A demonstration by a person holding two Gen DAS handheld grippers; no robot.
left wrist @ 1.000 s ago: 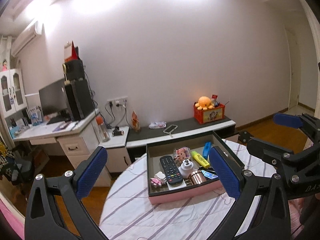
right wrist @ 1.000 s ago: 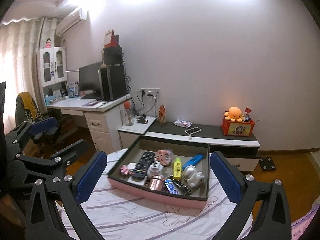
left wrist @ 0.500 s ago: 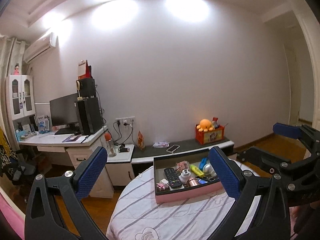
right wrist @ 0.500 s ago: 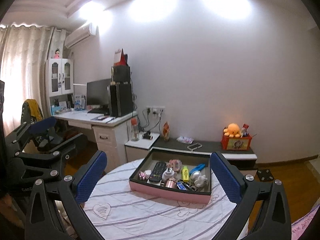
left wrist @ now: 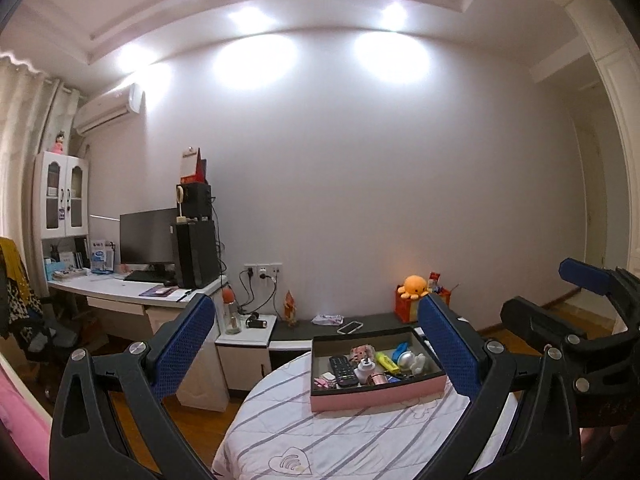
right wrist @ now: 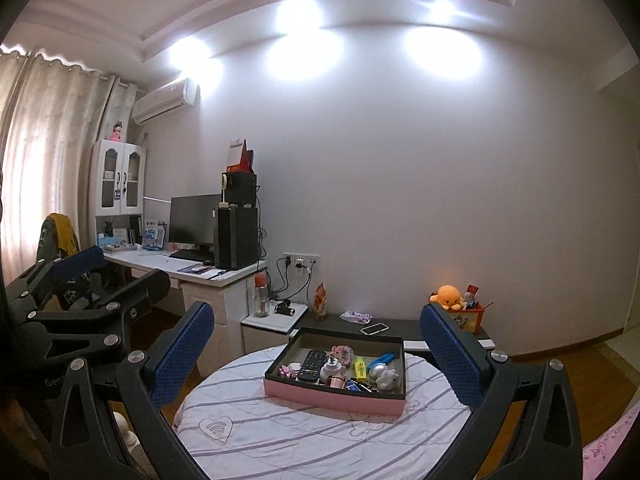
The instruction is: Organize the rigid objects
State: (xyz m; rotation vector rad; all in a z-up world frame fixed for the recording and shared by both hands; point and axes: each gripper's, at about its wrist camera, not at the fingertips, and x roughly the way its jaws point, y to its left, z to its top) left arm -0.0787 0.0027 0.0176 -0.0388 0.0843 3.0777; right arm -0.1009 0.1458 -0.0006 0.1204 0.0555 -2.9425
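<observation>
A pink box point(left wrist: 378, 394) point(right wrist: 332, 396) with a dark inside stands on a round table point(left wrist: 320, 440) point(right wrist: 280, 436) with a striped white cloth. In it lie a black remote point(left wrist: 343, 369) point(right wrist: 312, 365), a yellow highlighter point(left wrist: 387, 362) point(right wrist: 360, 369), a blue item point(right wrist: 381, 360), a white figure point(right wrist: 387, 380), a copper cup point(right wrist: 337, 381) and other small things. My left gripper point(left wrist: 316, 344) and right gripper point(right wrist: 316, 344) are both open and empty, held well back from and above the box.
A white desk point(right wrist: 192, 274) with monitor and computer tower stands at the left, with a chair point(right wrist: 60, 236) beside it. A low dark cabinet point(right wrist: 400, 330) behind the table carries a phone point(right wrist: 374, 328) and an orange plush toy point(right wrist: 448, 295). Wooden floor surrounds the table.
Both grippers have pulled back and up from the box, so the box looks smaller and more of the room and ceiling shows. Both stay open and empty.
</observation>
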